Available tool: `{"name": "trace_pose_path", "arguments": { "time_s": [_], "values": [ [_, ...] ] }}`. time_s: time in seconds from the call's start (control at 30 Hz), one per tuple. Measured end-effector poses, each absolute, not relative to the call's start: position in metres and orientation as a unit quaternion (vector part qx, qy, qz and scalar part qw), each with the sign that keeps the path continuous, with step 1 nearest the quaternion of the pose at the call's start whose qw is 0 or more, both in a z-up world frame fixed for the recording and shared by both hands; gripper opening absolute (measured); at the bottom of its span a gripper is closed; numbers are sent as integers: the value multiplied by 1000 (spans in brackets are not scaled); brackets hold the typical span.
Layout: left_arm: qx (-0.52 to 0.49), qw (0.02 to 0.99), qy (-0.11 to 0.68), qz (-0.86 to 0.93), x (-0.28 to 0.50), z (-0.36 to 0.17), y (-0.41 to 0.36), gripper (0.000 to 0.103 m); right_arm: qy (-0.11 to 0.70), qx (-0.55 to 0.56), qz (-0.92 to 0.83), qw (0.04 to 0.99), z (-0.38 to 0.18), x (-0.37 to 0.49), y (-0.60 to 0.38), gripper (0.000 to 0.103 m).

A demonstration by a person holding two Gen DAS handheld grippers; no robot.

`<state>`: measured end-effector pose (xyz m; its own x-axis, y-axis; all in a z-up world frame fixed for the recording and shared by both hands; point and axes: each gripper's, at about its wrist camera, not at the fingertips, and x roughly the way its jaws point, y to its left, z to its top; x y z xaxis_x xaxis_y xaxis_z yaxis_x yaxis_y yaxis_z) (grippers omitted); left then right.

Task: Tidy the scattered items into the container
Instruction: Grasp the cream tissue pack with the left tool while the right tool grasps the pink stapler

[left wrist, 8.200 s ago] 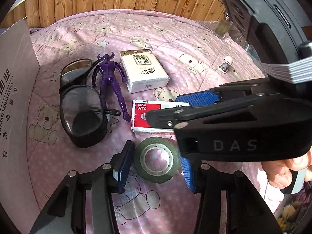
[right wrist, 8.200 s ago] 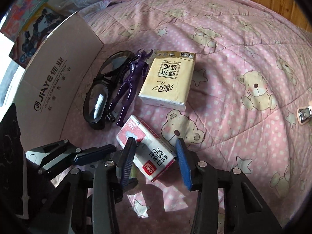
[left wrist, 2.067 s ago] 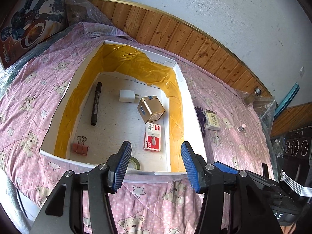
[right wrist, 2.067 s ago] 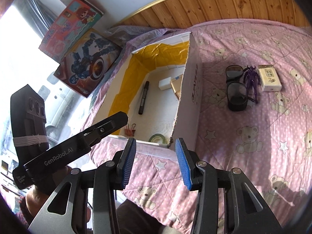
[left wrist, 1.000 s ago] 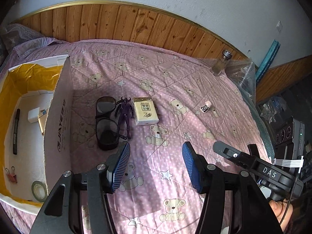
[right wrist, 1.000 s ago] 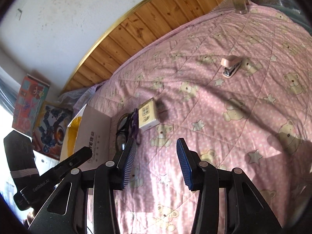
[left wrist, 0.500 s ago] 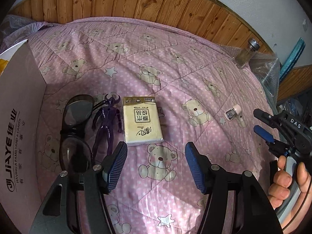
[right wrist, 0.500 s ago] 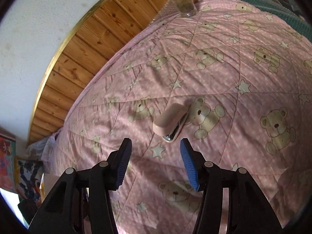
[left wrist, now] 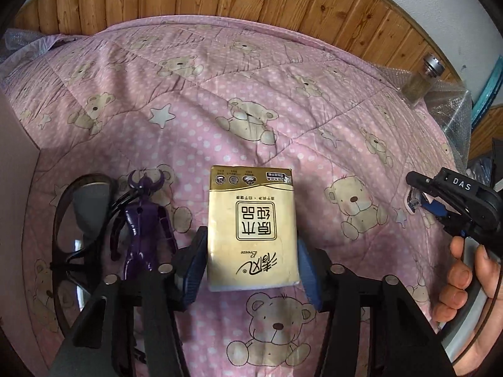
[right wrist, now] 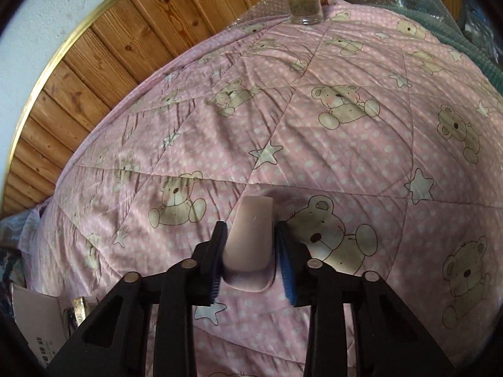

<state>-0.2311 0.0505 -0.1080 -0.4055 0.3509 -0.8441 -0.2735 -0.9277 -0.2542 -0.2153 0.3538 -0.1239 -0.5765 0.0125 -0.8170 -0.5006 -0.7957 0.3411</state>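
Your left gripper [left wrist: 251, 259] straddles the tissue pack [left wrist: 252, 227], one blue pad at each long side of its near half; the pads look at or just off the wrapper, and you cannot tell from this view whether they are pressing yet. Close slowly and squarely. The pack is soft, so it should give before it holds, and a hard squeeze would likely buckle it. Keep both pads level on the sides so it does not twist out as you lift.

Your right gripper [right wrist: 250, 256] has its jaws drawn in narrow around the small pink stapler [right wrist: 250, 245], which lies on the pink bear quilt [right wrist: 345, 157] with its rounded top up. The pads sit close against its flanks; contact is likely, though the view does not settle it. It looks smooth and tapered, so grip low and near its middle before raising it.

Just left of the tissue pack lie the purple figure [left wrist: 143, 223] and the dark goggles [left wrist: 80, 229], touching each other; lift the pack straight up so your left finger does not drag the figure. The cardboard box [left wrist: 14, 220] stands at the far left, and both items go there.
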Motion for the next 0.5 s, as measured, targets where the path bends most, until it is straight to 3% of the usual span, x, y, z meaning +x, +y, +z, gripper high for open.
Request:
{"name": "trace_pose_path", "arguments": {
  "time_s": [0.5],
  "values": [
    [-515, 242, -62, 820, -202, -82, 56, 52, 332, -404, 842, 135, -91, -169, 358, 27]
  ]
}}
